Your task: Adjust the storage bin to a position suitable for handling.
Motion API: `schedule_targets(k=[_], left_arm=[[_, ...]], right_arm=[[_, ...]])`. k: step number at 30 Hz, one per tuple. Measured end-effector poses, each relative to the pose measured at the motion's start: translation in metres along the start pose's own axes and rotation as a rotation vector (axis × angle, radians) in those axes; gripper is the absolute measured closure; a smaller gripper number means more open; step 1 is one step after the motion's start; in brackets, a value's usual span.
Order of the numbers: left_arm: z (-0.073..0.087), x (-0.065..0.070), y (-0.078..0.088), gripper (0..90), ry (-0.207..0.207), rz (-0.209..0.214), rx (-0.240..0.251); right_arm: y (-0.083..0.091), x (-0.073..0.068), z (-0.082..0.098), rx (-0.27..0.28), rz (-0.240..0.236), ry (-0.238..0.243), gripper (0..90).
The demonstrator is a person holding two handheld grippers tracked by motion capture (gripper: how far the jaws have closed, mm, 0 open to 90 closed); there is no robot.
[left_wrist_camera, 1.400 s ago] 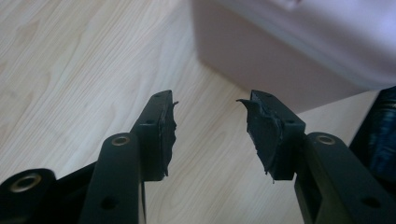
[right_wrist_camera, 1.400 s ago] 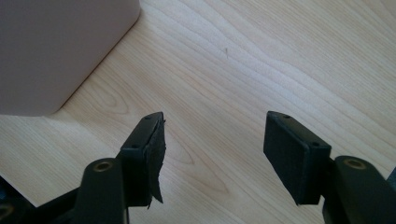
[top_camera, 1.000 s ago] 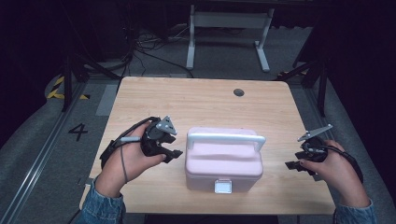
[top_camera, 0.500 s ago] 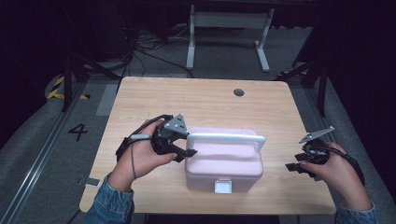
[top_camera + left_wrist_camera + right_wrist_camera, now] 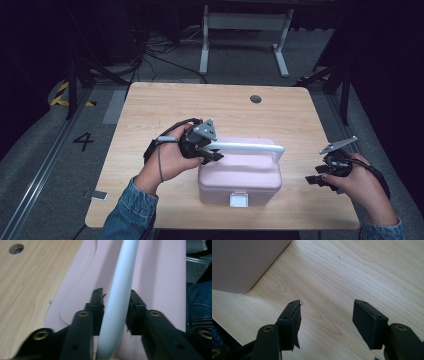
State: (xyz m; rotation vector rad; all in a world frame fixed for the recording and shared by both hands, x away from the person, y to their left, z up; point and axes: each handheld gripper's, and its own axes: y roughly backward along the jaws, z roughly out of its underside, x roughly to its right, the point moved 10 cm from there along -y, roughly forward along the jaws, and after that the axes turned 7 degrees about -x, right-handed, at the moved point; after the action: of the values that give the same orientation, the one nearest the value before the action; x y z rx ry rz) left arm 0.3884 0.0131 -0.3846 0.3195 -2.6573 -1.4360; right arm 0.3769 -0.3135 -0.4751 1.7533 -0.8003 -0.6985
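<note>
A pale pink box (image 5: 240, 175) with a white latch on its front stands on the wooden table (image 5: 165, 100). Its white bar handle (image 5: 250, 148) is raised above the lid. My left gripper (image 5: 212, 150) sits at the handle's left end. In the left gripper view its jaws have just been closing, and both pads (image 5: 98, 305) now press on the handle (image 5: 120, 290) over the pink lid (image 5: 160, 277). My right gripper (image 5: 312, 181) hovers low over the table to the right of the box. Its jaws are open (image 5: 325, 315) with nothing between them, and the box corner (image 5: 242, 262) lies ahead.
A round cable hole (image 5: 255, 99) is at the table's far edge. Bare wood lies behind and to both sides of the box. A white desk frame (image 5: 245, 30) and cables stand on the floor beyond the table.
My left hand has moved right from beside the box to its handle, and the jaws have come together around the handle's left end. The right hand has stayed put.
</note>
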Motion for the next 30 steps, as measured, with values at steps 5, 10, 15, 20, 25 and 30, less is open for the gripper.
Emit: schedule_targets(k=[5, 10, 15, 20, 25, 30], left_arm=[[-0.003, -0.002, 0.001, 84.6, -0.016, -0.021, -0.027], [-0.005, -0.004, 0.005, 84.8, 0.000, -0.016, -0.020], [-0.007, -0.006, 0.007, 84.5, 0.007, -0.014, -0.015], [-0.011, -0.010, 0.009, 84.4, 0.030, 0.011, 0.011], [-0.016, -0.018, 0.012, 84.4, 0.078, 0.064, 0.046], [-0.020, -0.026, 0.016, 84.4, 0.098, 0.083, 0.046]], right_arm=[[0.000, -0.001, 0.000, 0.000, -0.002, 0.001, 40.6], [0.001, -0.001, -0.001, 0.006, 0.000, 0.005, 40.6], [0.003, -0.003, -0.001, 0.010, -0.003, 0.008, 40.6], [0.005, -0.006, -0.004, 0.028, -0.011, 0.022, 41.0], [0.007, -0.010, -0.007, 0.046, -0.018, 0.040, 41.9], [0.009, -0.012, -0.009, 0.055, -0.020, 0.047, 42.3]])
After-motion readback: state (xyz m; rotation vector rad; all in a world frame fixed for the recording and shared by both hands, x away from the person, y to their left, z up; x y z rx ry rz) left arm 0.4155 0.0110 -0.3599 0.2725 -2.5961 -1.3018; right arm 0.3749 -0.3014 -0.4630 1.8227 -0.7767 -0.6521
